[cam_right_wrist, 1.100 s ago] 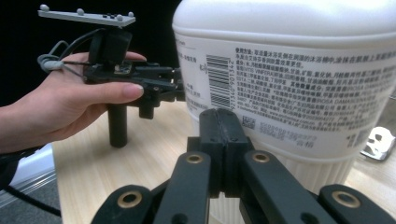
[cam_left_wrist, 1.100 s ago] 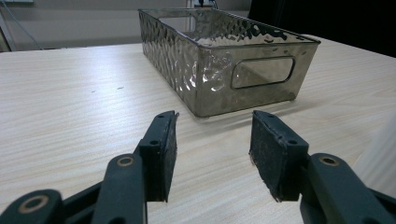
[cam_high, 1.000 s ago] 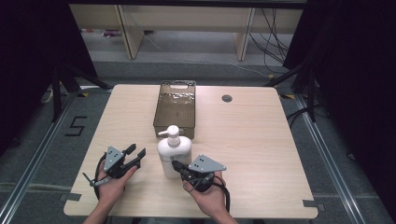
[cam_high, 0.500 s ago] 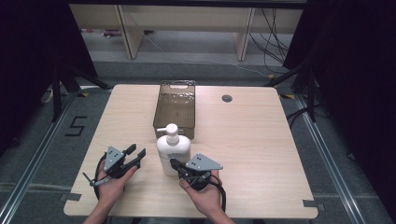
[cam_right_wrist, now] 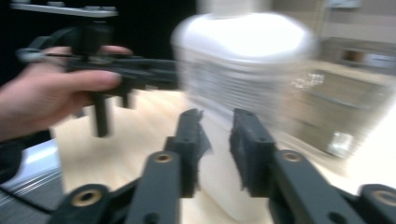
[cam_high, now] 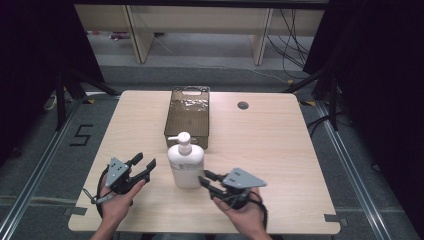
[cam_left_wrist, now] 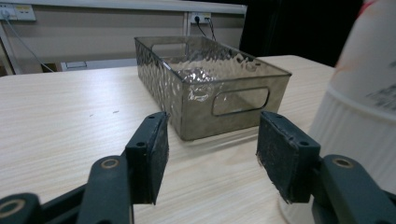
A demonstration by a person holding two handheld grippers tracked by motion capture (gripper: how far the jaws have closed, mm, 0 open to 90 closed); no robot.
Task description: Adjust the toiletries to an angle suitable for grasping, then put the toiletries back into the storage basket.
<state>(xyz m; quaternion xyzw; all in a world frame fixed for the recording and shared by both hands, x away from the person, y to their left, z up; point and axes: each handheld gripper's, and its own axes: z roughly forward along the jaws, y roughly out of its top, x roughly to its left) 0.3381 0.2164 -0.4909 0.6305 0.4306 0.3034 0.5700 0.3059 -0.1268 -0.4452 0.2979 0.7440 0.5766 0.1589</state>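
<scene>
Pump bottle standing upright between two released grippers

Bottle first: the white pump bottle stands upright near the front middle of the wooden surface, so its long axis runs straight up and down. The pump head sits on top, with the nozzle sticking out to the left in the high view. Right behind it, close to its far side, is the clear brownish bin, lying lengthwise away from the person.

The left gripper is just beside the bottle on its left. Its jaws have just been opening and stand apart with nothing between them; in the left gripper view you only see bare surface and the bin through the gap, with the bottle off to the right.

The right gripper is on the other side, tips pointing at the bottle's lower right corner. Its jaws have just been opening too, and they hold nothing. The right gripper view is pretty blurry, but the bottle looms just ahead of the parted pads.
</scene>
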